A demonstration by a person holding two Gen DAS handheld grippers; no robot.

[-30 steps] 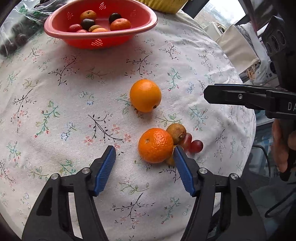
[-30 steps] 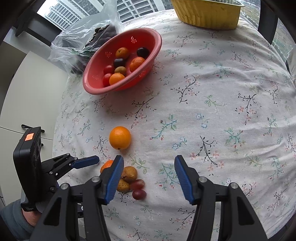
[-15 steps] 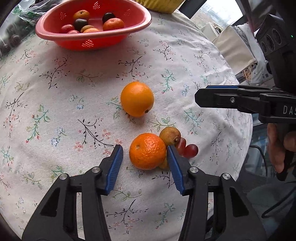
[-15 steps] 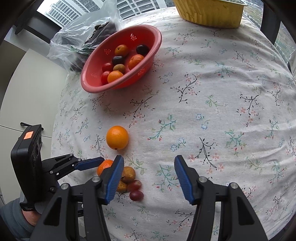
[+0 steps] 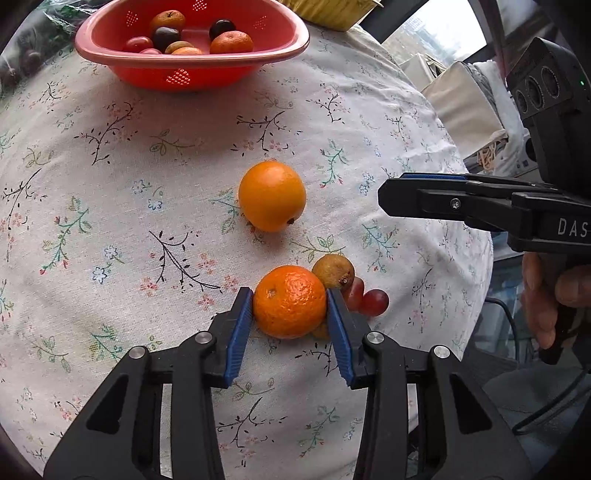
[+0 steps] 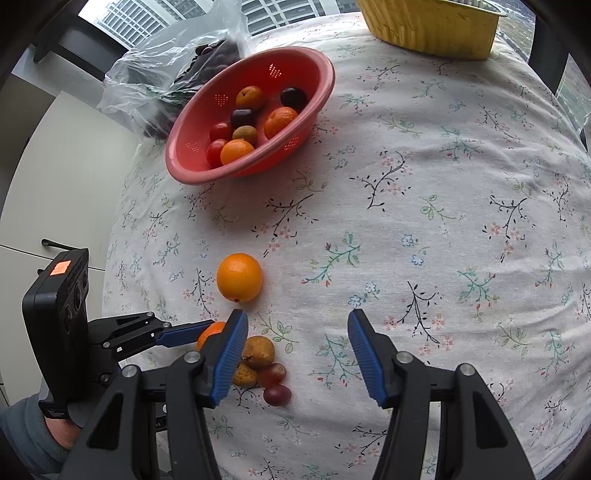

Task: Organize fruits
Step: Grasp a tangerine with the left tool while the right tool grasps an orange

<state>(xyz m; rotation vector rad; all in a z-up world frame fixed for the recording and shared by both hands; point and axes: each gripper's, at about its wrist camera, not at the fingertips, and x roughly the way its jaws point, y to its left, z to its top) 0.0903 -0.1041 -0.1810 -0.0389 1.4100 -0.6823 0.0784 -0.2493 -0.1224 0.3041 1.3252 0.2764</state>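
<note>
- A tangerine (image 5: 290,301) with bumpy orange skin lies on the table (image 5: 110,221), near its front edge, and my left hand-held gripper (image 5: 290,310) has just been closing on it; both blue pads now press against its sides.
- Just behind and to the right of the tangerine, touching it, sits a small brownish-yellow fruit (image 5: 333,270), and beside that lie two red grapes (image 5: 375,302). A second small yellowish fruit (image 6: 244,374) is tucked in the same cluster.
- A larger, smooth orange (image 5: 272,195) rests alone farther back on the table, apart from the cluster.
- My right hand-held gripper (image 6: 297,354) hovers over bare cloth to the right of the cluster, its jaws apart with nothing between them.
- At the far side of the table stands a red colander bowl (image 6: 317,74) holding tangerines, red tomatoes and dark round fruits.
- Behind the bowl lies a clear plastic bag (image 6: 147,81) with dark fruit inside, and a yellow container (image 6: 424,26) stands at the table's far edge.
- The table wears a white cloth printed with small flowers and twigs.
</note>
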